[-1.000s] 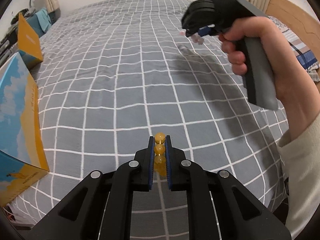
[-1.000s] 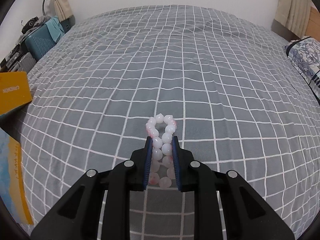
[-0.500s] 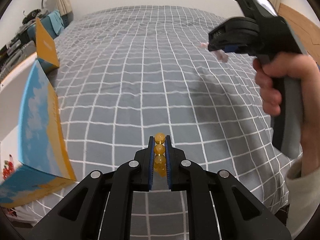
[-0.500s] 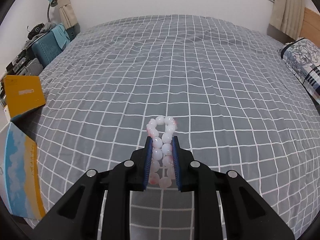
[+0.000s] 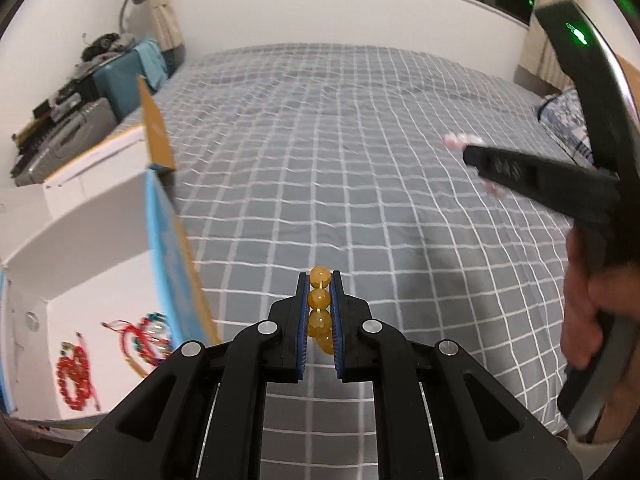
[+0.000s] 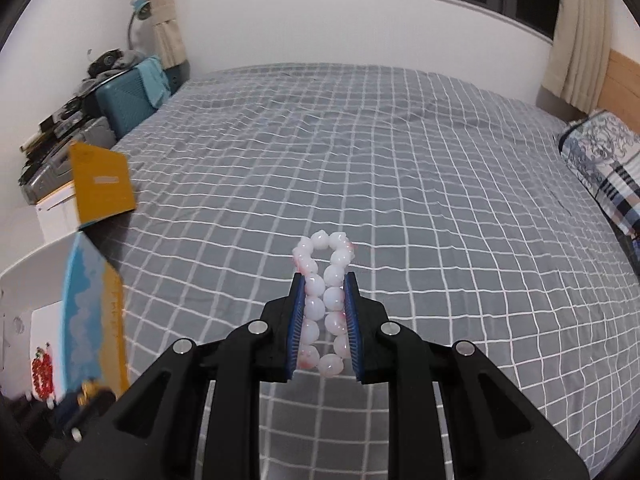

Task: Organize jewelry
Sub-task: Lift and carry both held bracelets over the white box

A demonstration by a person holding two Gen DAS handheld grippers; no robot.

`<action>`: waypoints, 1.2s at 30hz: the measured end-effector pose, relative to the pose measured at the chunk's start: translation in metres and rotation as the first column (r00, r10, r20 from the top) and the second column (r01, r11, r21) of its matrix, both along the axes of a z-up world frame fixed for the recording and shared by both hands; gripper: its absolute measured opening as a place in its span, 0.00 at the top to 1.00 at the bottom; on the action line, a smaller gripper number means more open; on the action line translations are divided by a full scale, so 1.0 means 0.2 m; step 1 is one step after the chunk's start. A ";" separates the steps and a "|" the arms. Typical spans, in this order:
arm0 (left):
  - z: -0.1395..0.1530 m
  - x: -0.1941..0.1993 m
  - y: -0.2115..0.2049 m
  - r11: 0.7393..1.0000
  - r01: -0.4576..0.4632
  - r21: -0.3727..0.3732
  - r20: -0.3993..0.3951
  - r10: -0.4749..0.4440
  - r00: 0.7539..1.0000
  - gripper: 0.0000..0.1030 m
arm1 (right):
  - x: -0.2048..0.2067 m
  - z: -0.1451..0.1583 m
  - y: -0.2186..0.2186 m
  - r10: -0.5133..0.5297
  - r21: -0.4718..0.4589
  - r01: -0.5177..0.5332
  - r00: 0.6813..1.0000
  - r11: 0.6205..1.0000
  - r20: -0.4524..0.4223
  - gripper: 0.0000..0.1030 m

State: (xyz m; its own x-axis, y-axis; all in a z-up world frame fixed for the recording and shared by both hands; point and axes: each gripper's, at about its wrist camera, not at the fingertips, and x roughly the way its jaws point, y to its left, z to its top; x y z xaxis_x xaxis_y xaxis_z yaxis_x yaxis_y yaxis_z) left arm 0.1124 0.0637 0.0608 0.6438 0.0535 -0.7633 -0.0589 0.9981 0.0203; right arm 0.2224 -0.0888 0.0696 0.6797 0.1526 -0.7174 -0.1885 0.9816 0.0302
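Note:
My left gripper (image 5: 319,280) is shut on a yellow bead bracelet (image 5: 320,300), held above the grey checked bed (image 5: 320,152). My right gripper (image 6: 323,280) is shut on a white-pink bead bracelet (image 6: 324,276); it also shows at the right of the left wrist view (image 5: 520,172), with pink beads (image 5: 456,140) at its tip. An open white box (image 5: 80,264) with blue and yellow flaps lies at the left; inside lie a red bead bracelet (image 5: 74,376) and a red and teal corded piece (image 5: 148,332).
The box's yellow flap (image 6: 102,184) stands up at the bed's left edge. A teal suitcase (image 6: 128,96), a lamp (image 6: 138,12) and clutter sit past the bed at left. A patterned pillow (image 6: 604,164) lies at the right.
Both grippers have risen and tilted up, so the wall and window now show. The box has come further into view, showing jewelry inside. Both bracelets stay gripped.

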 end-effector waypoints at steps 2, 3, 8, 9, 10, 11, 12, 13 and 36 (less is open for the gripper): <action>0.03 -0.01 0.05 1.000 -0.015 0.000 0.010 0.015 1.000 0.91 | -0.06 0.05 0.06 0.021 -0.008 -0.021 1.000 1.000 0.023 0.82; 0.06 -0.03 0.09 1.000 -0.026 0.001 0.018 0.026 1.000 0.91 | -0.08 0.06 0.08 0.028 -0.008 -0.028 0.999 1.000 0.028 0.82; 0.13 -0.09 0.25 0.997 -0.075 -0.006 0.043 0.075 0.996 0.91 | -0.20 0.15 0.26 0.083 -0.006 -0.082 0.994 0.997 0.067 0.82; 0.15 -0.10 0.28 0.996 -0.084 -0.005 0.047 0.084 0.995 0.91 | -0.23 0.16 0.31 0.097 -0.006 -0.097 0.993 0.995 0.074 0.82; 0.16 -0.12 0.31 0.996 -0.094 -0.004 0.051 0.094 0.994 0.91 | -0.25 0.17 0.35 0.108 -0.008 -0.107 0.991 0.994 0.078 0.82; 0.17 -0.13 0.34 0.995 -0.104 -0.005 0.053 0.104 0.993 0.91 | -0.27 0.18 0.39 0.118 -0.009 -0.118 0.990 0.993 0.081 0.82; 0.18 -0.15 0.38 0.994 -0.113 -0.007 0.055 0.114 0.992 0.91 | -0.29 0.19 0.44 0.134 -0.008 -0.134 0.987 0.991 0.085 0.82; 0.19 -0.16 0.41 0.993 -0.121 -0.008 0.058 0.122 0.991 0.91 | -0.31 0.19 0.48 0.145 -0.010 -0.145 0.986 0.989 0.087 0.82; 0.12 -0.45 1.35 0.920 -0.393 0.000 -0.022 0.392 0.919 0.91 | -0.64 0.01 1.45 0.424 -0.021 -0.424 0.906 0.905 0.003 0.82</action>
State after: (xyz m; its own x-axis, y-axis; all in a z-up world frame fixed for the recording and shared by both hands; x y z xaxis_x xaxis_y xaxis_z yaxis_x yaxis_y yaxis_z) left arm 0.0234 0.3333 0.0840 0.5557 0.2953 -0.7772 -0.4455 0.8950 0.0215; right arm 0.0941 0.2018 0.0720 0.5591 0.4138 -0.7184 -0.5871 0.8094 0.0093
